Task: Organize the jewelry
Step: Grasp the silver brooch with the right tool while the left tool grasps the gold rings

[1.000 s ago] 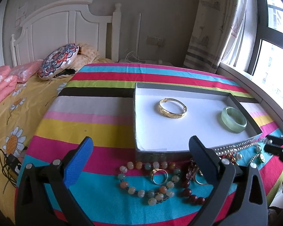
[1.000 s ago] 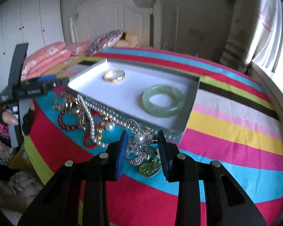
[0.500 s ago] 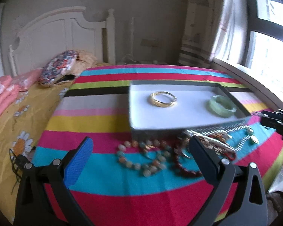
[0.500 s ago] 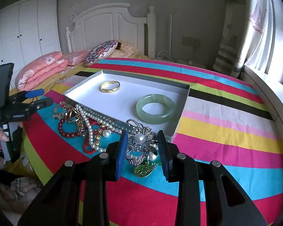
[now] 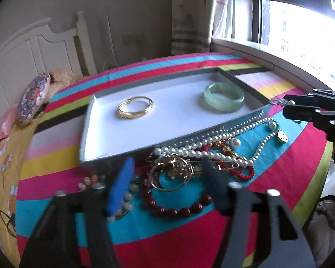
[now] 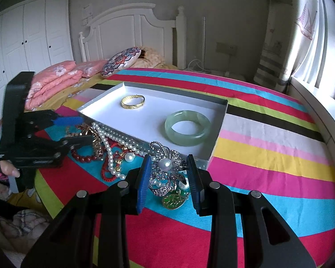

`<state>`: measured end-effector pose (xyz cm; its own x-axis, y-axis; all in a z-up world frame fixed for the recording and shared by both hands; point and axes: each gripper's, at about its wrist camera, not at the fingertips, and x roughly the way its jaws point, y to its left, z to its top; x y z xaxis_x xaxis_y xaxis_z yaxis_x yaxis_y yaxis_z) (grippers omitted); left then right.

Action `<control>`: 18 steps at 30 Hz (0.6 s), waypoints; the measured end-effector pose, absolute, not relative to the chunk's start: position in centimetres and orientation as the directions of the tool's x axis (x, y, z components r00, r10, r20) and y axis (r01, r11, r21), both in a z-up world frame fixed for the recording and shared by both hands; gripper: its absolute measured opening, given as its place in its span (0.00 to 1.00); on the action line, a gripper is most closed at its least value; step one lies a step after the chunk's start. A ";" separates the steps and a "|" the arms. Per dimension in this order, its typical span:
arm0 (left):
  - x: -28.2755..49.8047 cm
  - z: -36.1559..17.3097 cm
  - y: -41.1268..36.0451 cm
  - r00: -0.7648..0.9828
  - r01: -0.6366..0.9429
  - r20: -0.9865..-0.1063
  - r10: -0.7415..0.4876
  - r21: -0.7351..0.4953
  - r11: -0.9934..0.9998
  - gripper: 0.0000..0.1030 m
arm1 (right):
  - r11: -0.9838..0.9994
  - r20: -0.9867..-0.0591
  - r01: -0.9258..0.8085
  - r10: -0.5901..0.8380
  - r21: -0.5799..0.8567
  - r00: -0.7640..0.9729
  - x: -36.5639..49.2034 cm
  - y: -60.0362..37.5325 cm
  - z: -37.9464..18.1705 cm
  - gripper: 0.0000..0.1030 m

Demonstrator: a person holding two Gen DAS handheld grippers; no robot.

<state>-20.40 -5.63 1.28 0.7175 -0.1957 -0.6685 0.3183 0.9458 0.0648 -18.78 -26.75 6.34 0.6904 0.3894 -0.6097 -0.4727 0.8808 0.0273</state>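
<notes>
At the bottom of the left wrist view, the left gripper (image 5: 167,185) is seen over a tangle of gold chain (image 5: 174,172), jaws half-spread and just narrowed; the gold piece and a ring of red beads (image 5: 178,210) lie between them. Whether the pads press on anything cannot be told through the blur. Pale beads (image 5: 89,182) are partly hidden behind the blue pad at lower left. Just beyond, a pearl strand (image 5: 212,143) is draped along the front wall of the tray (image 5: 87,134), with a red cord (image 5: 245,174) under it to the right.

At the bottom of the right wrist view, the right gripper (image 6: 168,178) is set narrow around a silver brooch (image 6: 165,167) bearing a pearl; both pads sit close beside it, but contact is not plainly shown. A green pendant (image 6: 173,201) lies just below the brooch, between the fingers. The left gripper is noted at the left edge of this view, a hand (image 6: 7,167) beneath it.

Farther back, inside the white tray, a gold bangle (image 6: 132,102) is placed at centre left and a jade bangle (image 6: 187,127) at centre right, well apart. Everything rests on a striped cloth (image 6: 268,156). At the top, a cushion (image 6: 120,63) and a headboard (image 6: 127,26) are recorded.
</notes>
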 end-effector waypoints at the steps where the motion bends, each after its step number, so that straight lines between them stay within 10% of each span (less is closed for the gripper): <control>1: -20.1 1.1 -5.7 0.708 0.325 -0.677 -0.203 0.058 0.944 0.39 | 0.881 -0.609 -0.473 0.389 0.026 0.691 -18.8 -26.7 6.4 0.31; 7: -21.1 1.8 -5.2 0.725 0.343 -0.646 -0.238 0.039 0.938 0.35 | 0.882 -0.599 -0.471 0.390 0.025 0.699 -19.1 -26.8 6.6 0.31; 9: -21.6 2.3 -5.0 0.725 0.359 -0.638 -0.258 0.032 0.933 0.04 | 0.882 -0.595 -0.471 0.391 0.024 0.702 -19.2 -26.7 6.8 0.31; 17: -22.1 3.6 -4.1 0.724 0.351 -0.637 -0.266 0.008 0.936 0.06 | 0.879 -0.588 -0.476 0.390 0.009 0.709 -19.6 -26.2 7.1 0.31; 18: -22.2 3.5 -3.9 0.716 0.344 -0.646 -0.263 -0.002 0.939 0.27 | 0.879 -0.588 -0.476 0.389 0.008 0.709 -19.6 -26.3 7.1 0.31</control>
<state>-22.19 -3.90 3.50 0.7165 -0.2633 -0.6461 0.3436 0.9391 -0.0017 -19.65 -26.25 7.11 0.7090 0.3892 -0.5882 -0.4758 0.8795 0.0083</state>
